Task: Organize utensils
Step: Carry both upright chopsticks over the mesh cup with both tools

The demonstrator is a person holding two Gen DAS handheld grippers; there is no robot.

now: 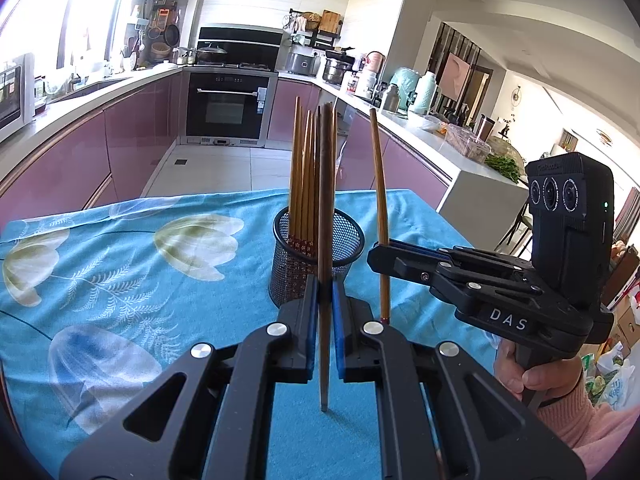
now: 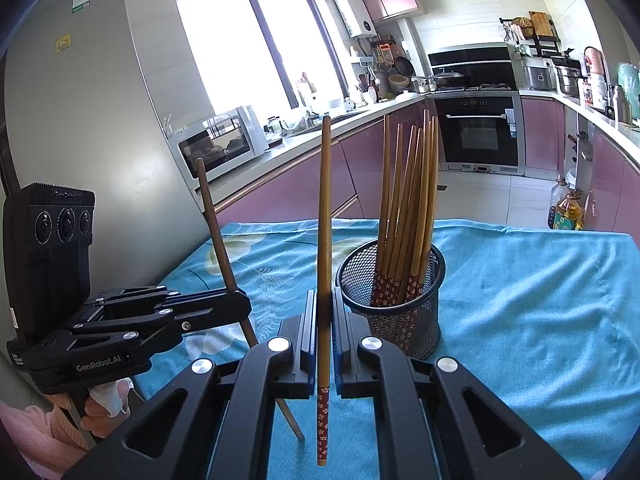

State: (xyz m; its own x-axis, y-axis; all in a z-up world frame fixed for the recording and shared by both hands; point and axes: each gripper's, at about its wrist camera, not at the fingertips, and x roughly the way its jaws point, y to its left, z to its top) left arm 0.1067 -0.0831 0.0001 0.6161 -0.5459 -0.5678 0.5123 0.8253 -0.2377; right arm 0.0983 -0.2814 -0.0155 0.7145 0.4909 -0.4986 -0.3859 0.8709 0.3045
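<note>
A black mesh cup (image 1: pixel 320 258) stands on the blue flowered cloth (image 1: pixel 120 280) and holds several wooden chopsticks (image 1: pixel 306 184). My left gripper (image 1: pixel 325 304) is shut on a dark chopstick (image 1: pixel 325 240), held upright just in front of the cup. My right gripper (image 1: pixel 380 250) comes in from the right, shut on a lighter chopstick (image 1: pixel 380 208), also upright beside the cup. In the right wrist view, my right gripper (image 2: pixel 324 332) holds that chopstick (image 2: pixel 324 240) left of the cup (image 2: pixel 394 292); the left gripper (image 2: pixel 236 304) holds its chopstick (image 2: pixel 218 236) further left.
The cloth covers a table whose far edge (image 1: pixel 280 194) faces a kitchen with pink cabinets and an oven (image 1: pixel 228 106). A counter (image 1: pixel 440 136) with jars and greens runs on the right. A fridge (image 2: pixel 100 100) stands to the left and oil bottles (image 2: pixel 568 208) on the floor.
</note>
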